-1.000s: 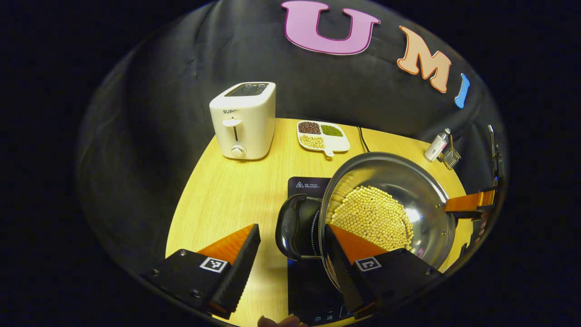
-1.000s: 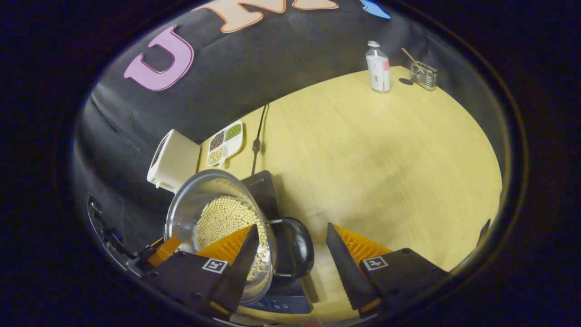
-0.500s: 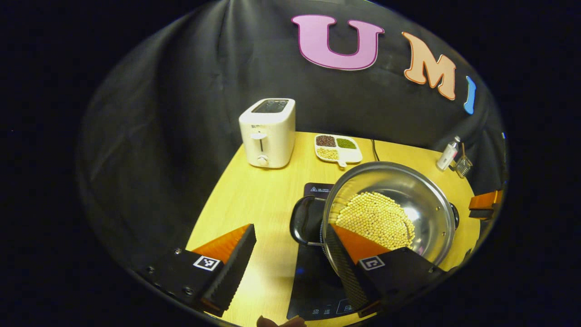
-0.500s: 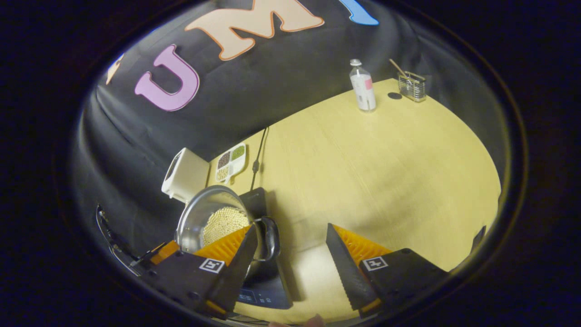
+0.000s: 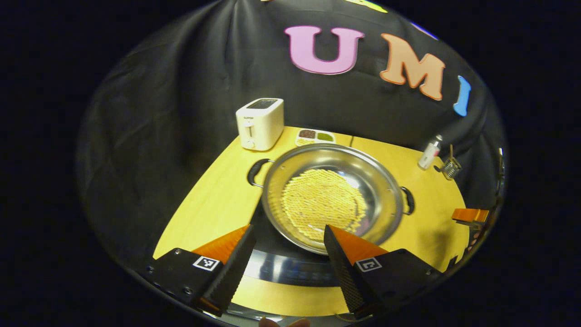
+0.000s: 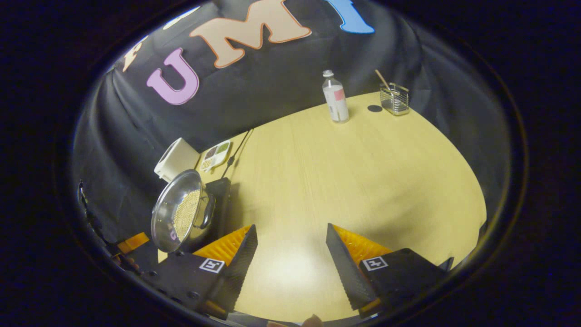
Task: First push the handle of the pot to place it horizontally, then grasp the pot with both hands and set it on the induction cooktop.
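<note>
Two handles sit level on the steel pot [image 5: 331,200] in the left gripper view, the near-side handle [image 5: 255,171] out to one side and its twin [image 5: 408,200] opposite, and the pot, beans heaped in its middle, rests on the black induction cooktop [image 5: 281,265] on the wooden table [image 5: 213,204]. Beyond it stand a white toaster [image 5: 259,123] and a divided dish of beans [image 5: 315,135], well apart from the pot. The risk here, as I judge it: the pot looks to overhang the cooktop's edge, so a stray nudge from a hand could slide it off centre or spill beans. The left gripper [image 5: 288,254] hovers just short of the pot, fingers wide apart, gripping nothing, touching nothing. Over to the right gripper view: the pot [image 6: 179,217] shows far off to one side on the cooktop [image 6: 222,190], with a bottle [image 6: 335,97] and a wire holder [image 6: 394,98] at the far end of the table. The right gripper [image 6: 290,254] hangs above bare tabletop, fingers spread wide, empty.
</note>
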